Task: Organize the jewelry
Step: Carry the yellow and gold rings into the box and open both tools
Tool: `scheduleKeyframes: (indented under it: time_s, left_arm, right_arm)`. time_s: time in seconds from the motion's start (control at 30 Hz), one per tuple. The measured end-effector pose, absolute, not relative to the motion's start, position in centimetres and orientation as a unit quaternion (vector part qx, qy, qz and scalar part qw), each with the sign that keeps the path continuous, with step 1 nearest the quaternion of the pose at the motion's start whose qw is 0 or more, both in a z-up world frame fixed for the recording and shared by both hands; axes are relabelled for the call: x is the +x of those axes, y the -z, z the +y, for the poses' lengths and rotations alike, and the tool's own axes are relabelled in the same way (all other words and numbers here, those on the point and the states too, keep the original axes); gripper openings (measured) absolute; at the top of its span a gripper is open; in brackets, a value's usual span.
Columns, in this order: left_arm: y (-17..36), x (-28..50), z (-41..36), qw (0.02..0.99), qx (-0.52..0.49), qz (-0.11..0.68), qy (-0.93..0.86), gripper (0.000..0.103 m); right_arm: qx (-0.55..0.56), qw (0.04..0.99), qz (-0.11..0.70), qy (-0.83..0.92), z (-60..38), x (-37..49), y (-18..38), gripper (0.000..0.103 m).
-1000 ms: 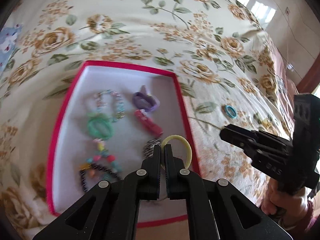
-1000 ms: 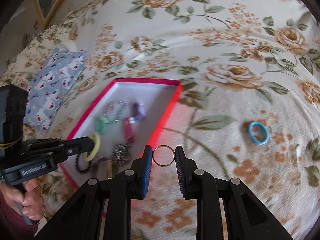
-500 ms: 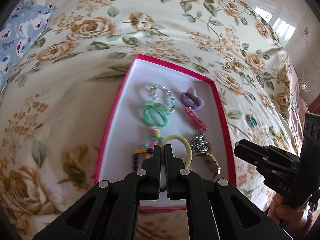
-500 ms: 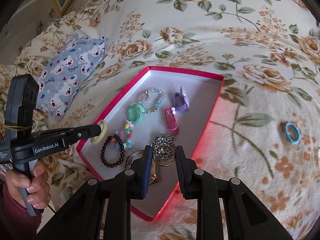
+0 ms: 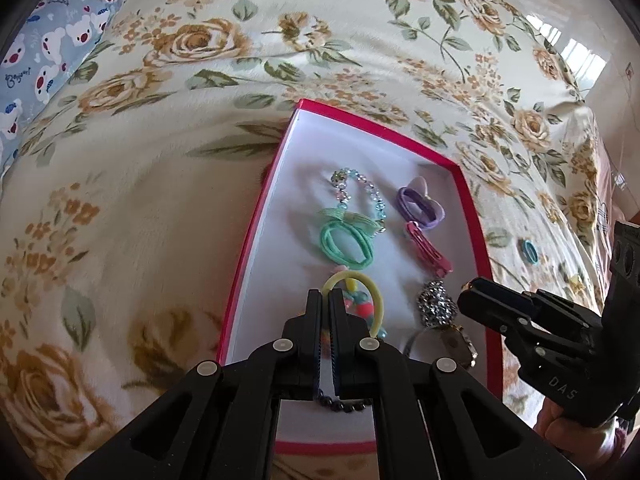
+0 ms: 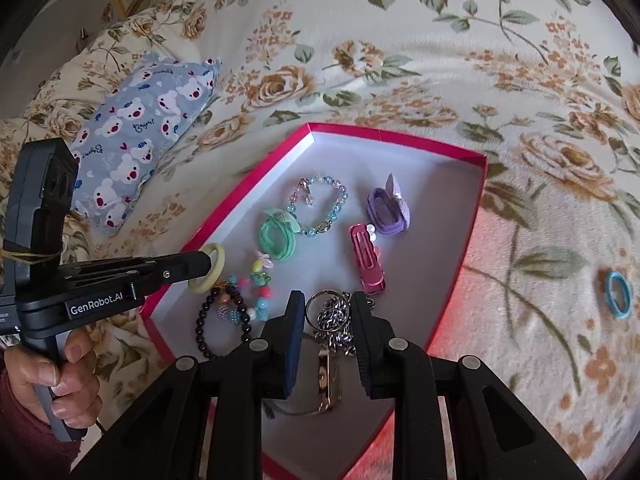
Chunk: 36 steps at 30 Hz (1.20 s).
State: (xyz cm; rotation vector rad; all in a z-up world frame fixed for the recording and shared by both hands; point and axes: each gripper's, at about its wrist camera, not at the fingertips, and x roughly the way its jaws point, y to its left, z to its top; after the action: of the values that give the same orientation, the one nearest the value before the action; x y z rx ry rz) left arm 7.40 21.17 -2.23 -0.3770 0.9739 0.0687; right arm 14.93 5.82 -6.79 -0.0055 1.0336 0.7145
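Over the red box, the left gripper pinches a yellow ring; the right gripper apparently grips a metal ring.

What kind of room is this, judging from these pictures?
Probably a bedroom. The red box lies on a soft flowered bedspread, a small bear-print pillow is beside it, and a shiny tiled floor shows past the edge.

Bright daylight fills both views. A window's glare on the floor shows far right. Soft shadows lie inside the box. The bedspread bends strongly and blurs toward the dark round edges.
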Motion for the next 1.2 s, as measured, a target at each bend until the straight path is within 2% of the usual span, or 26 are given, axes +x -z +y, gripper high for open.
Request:
scheduleKeyframes:
  time_s: [0.4, 0.87, 0.97, 1.07, 1.2]
  left_arm:
    - [5.1, 10.4, 21.6, 0.851, -0.183, 0.491, -0.041, 0.003]
    - [5.3, 10.3, 21.4, 0.851, -0.186, 0.49, -0.042, 0.007]
    - [5.2, 10.2, 21.4, 0.851, -0.187, 0.489, -0.041, 0.011]
    - [5.0, 10.0, 21.5, 0.852, -0.187, 0.486, -0.046, 0.021]
    - [4.7, 9.7, 21.4, 0.853, -0.188, 0.484, -0.047, 0.021]
  right_arm:
    - [-0.021, 0.799, 0.504, -0.328, 6.7, 15.7, 9.2, 0.024]
    - [-0.018, 0.798, 0.506, -0.327, 6.7, 15.9, 9.3, 0.027]
    - [-0.015, 0.797, 0.508, -0.327, 6.6, 15.9, 9.3, 0.027]
    - [-0.014, 0.797, 0.509, -0.326, 6.5, 15.9, 9.2, 0.028]
    - [-0.01, 0.798, 0.508, -0.324, 6.3, 15.9, 8.9, 0.028]
